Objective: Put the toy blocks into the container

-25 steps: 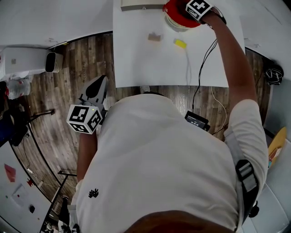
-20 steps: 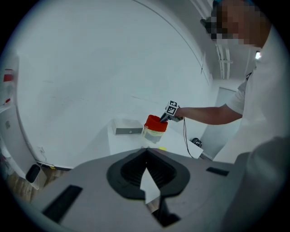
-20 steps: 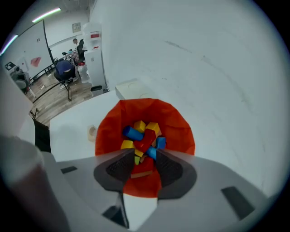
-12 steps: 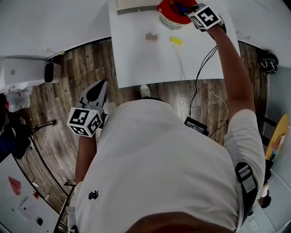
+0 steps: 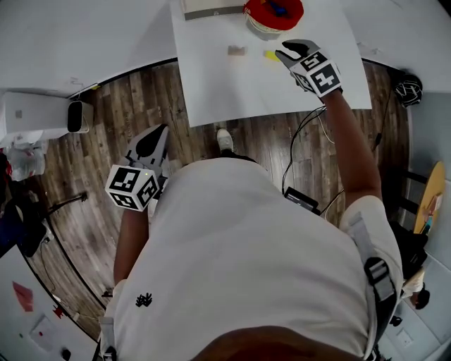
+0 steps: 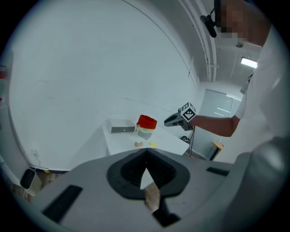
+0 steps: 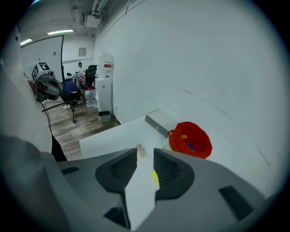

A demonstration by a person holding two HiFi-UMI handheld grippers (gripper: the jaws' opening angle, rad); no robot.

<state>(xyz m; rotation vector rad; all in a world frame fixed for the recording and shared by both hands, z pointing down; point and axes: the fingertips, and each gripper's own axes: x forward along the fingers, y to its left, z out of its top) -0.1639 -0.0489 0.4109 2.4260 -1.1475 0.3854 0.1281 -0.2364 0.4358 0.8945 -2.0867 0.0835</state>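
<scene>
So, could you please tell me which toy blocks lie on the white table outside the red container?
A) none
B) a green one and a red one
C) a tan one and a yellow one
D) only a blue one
C: the head view shows a tan block and a yellow block on the table, outside the red container.

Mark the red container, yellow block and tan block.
red container (image 7: 202, 141), right gripper view, bare inner wall.
yellow block (image 5: 271, 55), head view, middle of top face.
tan block (image 5: 237, 51), head view, its middle.
</scene>
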